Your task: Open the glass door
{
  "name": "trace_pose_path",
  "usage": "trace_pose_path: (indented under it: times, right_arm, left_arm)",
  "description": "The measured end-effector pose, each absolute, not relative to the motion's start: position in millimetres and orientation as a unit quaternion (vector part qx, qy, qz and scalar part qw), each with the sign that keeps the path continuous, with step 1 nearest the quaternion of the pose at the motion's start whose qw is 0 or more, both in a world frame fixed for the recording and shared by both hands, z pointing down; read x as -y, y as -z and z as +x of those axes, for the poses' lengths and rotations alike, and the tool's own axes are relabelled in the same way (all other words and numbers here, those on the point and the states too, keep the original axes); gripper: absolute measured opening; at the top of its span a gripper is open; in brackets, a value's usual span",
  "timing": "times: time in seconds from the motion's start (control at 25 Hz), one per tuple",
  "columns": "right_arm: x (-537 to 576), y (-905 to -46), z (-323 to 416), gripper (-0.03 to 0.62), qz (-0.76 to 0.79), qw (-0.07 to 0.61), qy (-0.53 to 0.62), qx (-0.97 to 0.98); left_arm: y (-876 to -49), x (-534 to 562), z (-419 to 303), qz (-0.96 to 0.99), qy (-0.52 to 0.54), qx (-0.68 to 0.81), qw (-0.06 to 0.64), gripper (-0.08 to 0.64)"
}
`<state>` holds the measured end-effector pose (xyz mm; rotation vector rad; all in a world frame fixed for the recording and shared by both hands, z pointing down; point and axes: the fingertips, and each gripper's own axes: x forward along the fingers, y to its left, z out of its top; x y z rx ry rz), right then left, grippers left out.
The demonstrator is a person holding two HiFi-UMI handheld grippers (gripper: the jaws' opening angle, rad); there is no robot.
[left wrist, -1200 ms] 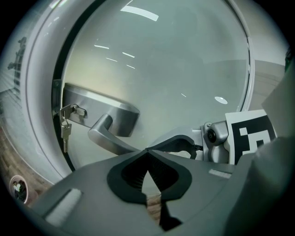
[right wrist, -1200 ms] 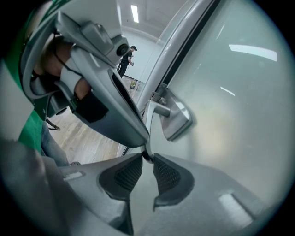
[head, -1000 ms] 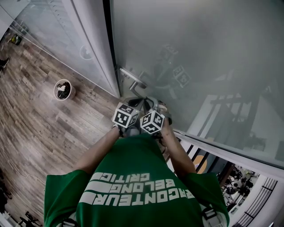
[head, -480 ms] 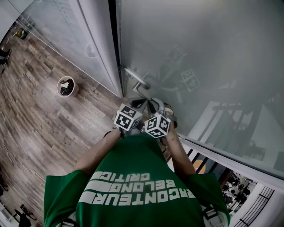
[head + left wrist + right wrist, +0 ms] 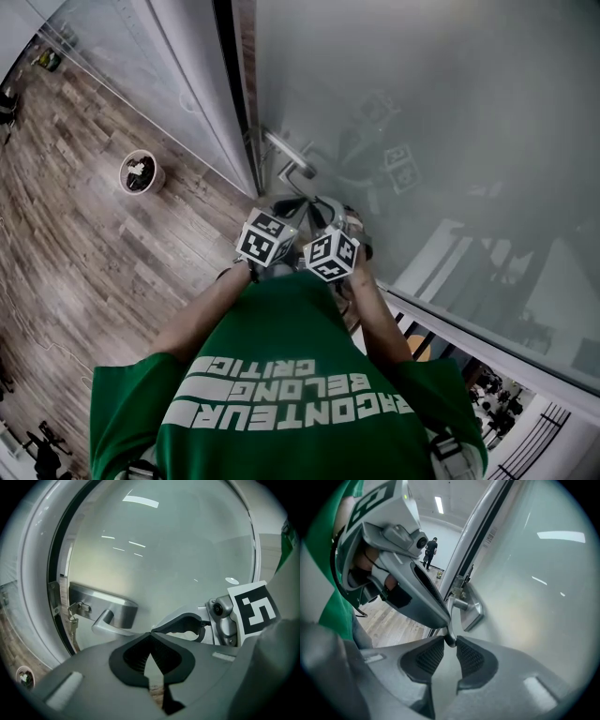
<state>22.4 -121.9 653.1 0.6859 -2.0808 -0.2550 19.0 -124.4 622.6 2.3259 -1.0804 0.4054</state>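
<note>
The glass door has eased off its frame, a thin strip of wood floor now showing along its edge; the left gripper and right gripper have shifted with the handle

Tall frosted glass door stands upright just beyond the right gripper, its silver metal lever handle pinched between the jaws

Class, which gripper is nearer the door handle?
Right. The right gripper clamps the door handle at its tip; the left gripper sits close beside it, jaws shut on nothing.
</note>
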Motion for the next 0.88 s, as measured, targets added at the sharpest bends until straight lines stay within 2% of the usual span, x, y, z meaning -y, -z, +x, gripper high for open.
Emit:
trace_pose_path:
  times: [0.88]
  right_arm:
    - [174.7, -666.1, 33.6, 0.078, 0.315, 0.404, 0.059, 0.857]
  left_arm:
    - [-633.4, 177.8, 34.1, 0.833, -0.147, 0.458, 0.272, 0.018]
